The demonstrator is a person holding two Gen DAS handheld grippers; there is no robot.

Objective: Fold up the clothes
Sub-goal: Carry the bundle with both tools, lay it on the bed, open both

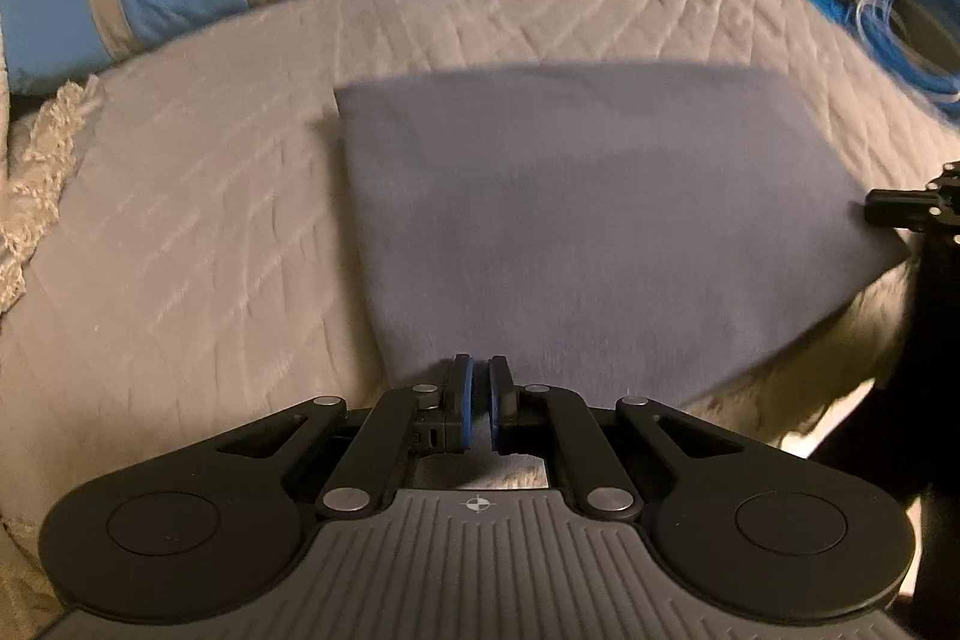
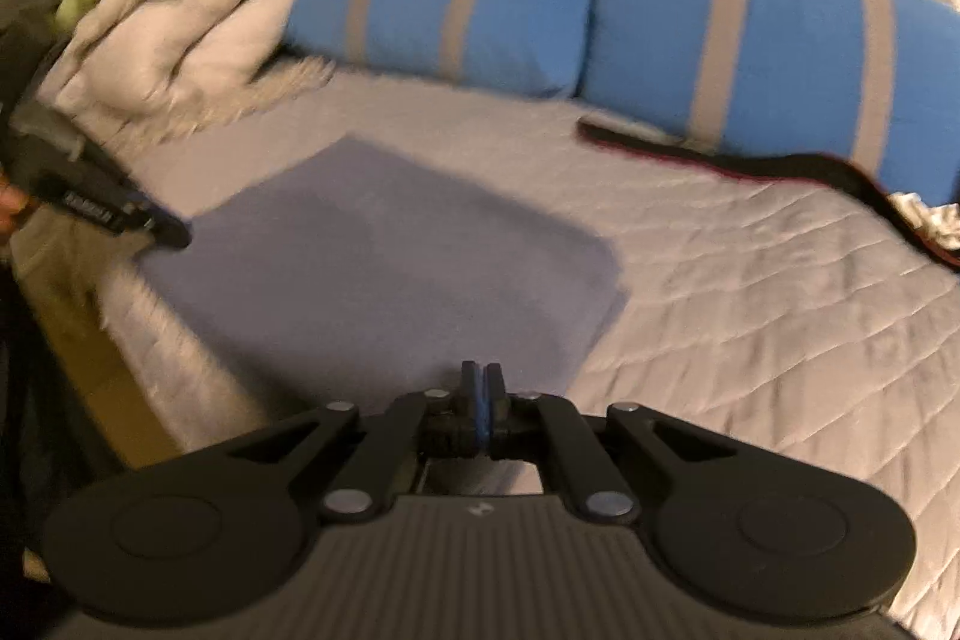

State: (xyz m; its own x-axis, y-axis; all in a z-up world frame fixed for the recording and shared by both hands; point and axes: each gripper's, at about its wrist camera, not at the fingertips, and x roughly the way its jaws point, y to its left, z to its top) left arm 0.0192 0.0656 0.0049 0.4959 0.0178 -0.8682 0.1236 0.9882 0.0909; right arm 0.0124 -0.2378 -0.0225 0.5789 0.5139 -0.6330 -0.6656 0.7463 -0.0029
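The left gripper (image 1: pixel 479 376) has its blue-padded fingers nearly pressed together, a thin gap between them and nothing visibly pinched, poised just at the near edge of the flat grey-blue folded cloth garment (image 1: pixel 600 220); the right gripper (image 2: pixel 482 382) is closed tight and empty at that garment's near corner. The garment lies as a neat rectangle on the pale grey quilted bedspread (image 2: pixel 750 292), in front of two blue pillows with grey stripes (image 2: pixel 600 10). A fold looks complete, so the next move probably calls for parting the fingers to take an edge for another fold, or fetching more clothing.
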